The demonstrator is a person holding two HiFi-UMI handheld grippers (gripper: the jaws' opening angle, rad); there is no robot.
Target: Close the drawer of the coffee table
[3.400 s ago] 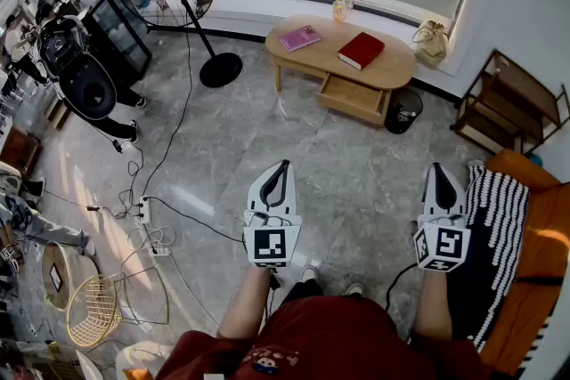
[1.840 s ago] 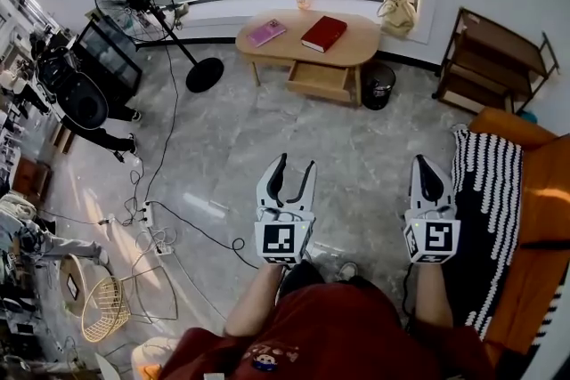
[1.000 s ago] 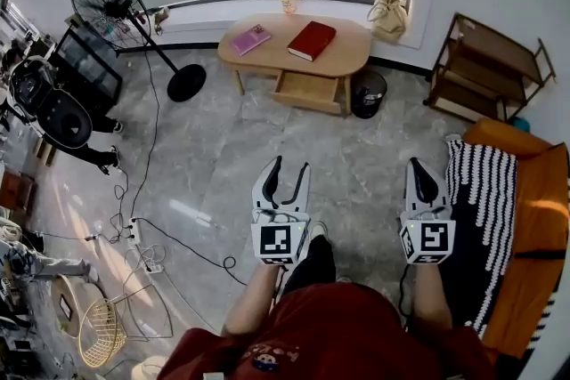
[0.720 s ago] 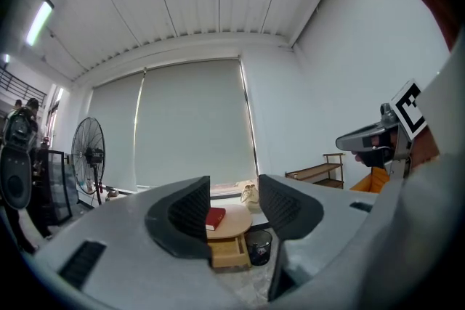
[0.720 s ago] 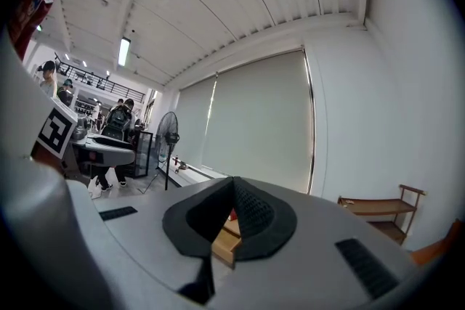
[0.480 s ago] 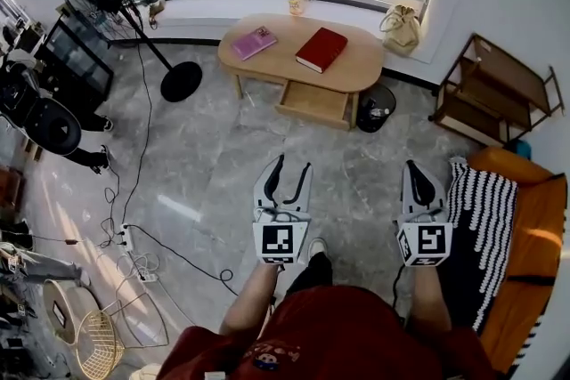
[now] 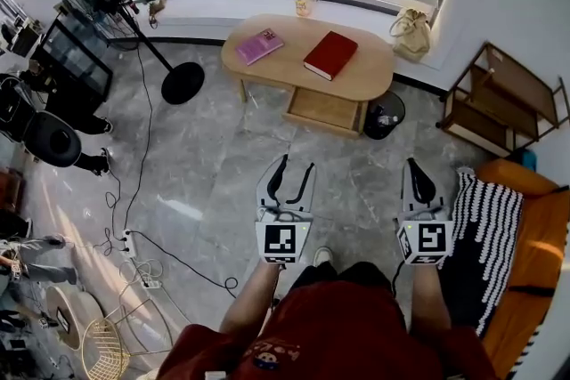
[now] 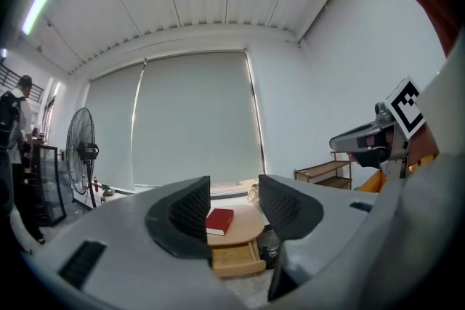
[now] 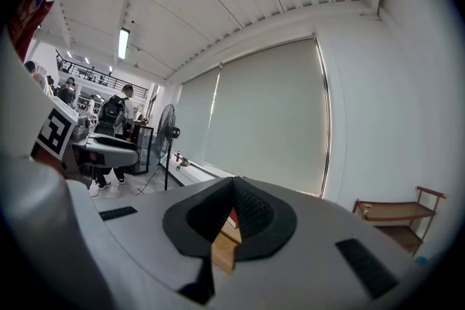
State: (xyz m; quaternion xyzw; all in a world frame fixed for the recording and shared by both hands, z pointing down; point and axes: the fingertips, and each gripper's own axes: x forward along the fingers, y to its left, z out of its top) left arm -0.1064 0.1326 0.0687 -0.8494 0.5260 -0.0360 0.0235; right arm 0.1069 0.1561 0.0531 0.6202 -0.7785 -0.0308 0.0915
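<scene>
Though bold in black on white, spell out no words: square code patterns on the marker cube (image 7: 282, 242) of the left gripper (image 7: 297, 163) and on the cube (image 7: 425, 241) of the right gripper (image 7: 412, 165). Small print on the red shirt (image 7: 267, 360): too small to read. Covers of the red book (image 7: 330, 55) and the pink book (image 7: 260, 46): too far off to give any title.

Drawer (image 7: 325, 109): pale wood, matching the oval coffee table (image 7: 370, 83). Stands pulled out from under the top on the near side, inside of the box open to view, front plain. Sits below the red book and just left of a dark bin (image 7: 385, 116). Lies well ahead of both grippers, across grey marbled floor (image 7: 223, 173), under the window wall.

Left gripper: jaws spread wide, nothing between the pads; table and drawer framed far off in the gap in its own view. Right gripper: jaws pressed together, holding nothing; only a sliver of table wood past the tips.
</scene>
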